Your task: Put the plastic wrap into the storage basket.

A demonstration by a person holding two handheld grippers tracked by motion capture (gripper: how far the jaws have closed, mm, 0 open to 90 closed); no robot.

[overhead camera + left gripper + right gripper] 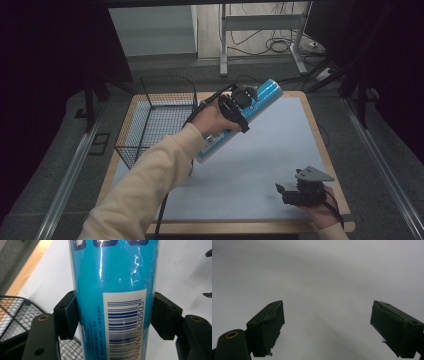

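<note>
The left gripper (240, 100) clamps a glossy blue tube (260, 95), lifted and tilted above the table (280, 145) beside a wire basket (150, 120). The slick wrapper probably could slip. The right gripper (295, 192) rests open, empty.

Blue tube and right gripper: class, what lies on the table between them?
Nothing: in the high view only bare grey mat separates the blue tube from the right gripper.
</note>
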